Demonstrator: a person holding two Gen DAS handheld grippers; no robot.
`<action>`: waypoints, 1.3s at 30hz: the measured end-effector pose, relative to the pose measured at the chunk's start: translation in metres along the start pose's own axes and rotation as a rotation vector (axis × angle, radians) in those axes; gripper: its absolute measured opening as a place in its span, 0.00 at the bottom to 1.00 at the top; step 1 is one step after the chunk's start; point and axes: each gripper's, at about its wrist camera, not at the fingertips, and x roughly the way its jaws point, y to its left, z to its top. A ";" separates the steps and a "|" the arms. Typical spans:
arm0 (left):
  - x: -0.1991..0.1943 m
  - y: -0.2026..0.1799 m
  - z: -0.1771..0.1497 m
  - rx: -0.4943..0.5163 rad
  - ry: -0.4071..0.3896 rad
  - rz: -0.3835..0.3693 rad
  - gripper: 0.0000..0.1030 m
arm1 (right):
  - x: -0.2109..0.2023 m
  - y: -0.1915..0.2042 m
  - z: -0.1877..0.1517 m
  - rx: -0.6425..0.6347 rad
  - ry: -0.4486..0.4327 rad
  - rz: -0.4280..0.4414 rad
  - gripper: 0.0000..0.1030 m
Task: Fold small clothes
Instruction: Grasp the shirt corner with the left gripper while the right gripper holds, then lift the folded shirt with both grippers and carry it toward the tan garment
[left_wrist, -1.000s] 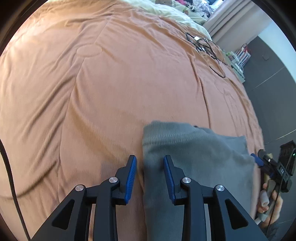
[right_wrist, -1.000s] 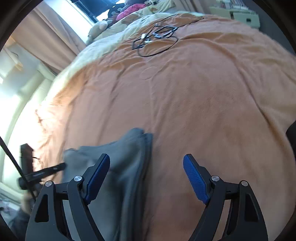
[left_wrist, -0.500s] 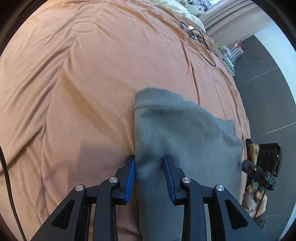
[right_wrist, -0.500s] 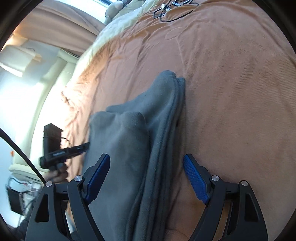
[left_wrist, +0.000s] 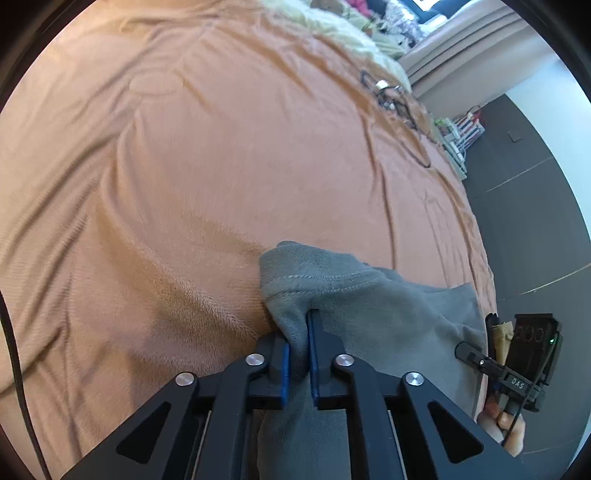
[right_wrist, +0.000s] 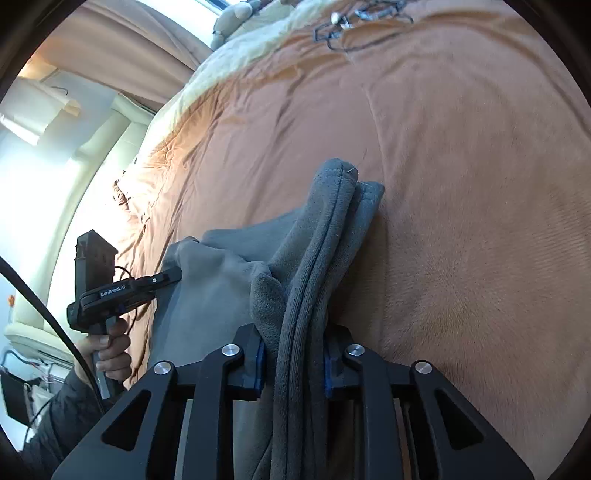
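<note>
Grey garment (right_wrist: 325, 236) bunched lengthwise on the orange bed (right_wrist: 461, 184), long axis running from bottom centre up toward mid-frame. Left tongs (left_wrist: 298, 354) just clenched on one edge, right tongs (right_wrist: 293, 363) just clenched on the thick stacked folds.

The folded grey fleece garment (left_wrist: 388, 332) runs off the left wrist picture's edge at six o'clock, while the tangled black cables (left_wrist: 399, 107) at one o'clock are too small to identify.
</note>
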 end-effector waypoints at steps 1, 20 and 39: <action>-0.005 -0.002 0.000 0.002 -0.011 -0.005 0.07 | -0.005 0.007 -0.003 -0.008 -0.013 -0.009 0.16; -0.179 -0.095 -0.052 0.116 -0.191 -0.135 0.05 | -0.173 0.119 -0.109 -0.136 -0.226 -0.043 0.14; -0.303 -0.205 -0.141 0.249 -0.289 -0.292 0.05 | -0.386 0.167 -0.245 -0.262 -0.449 -0.097 0.13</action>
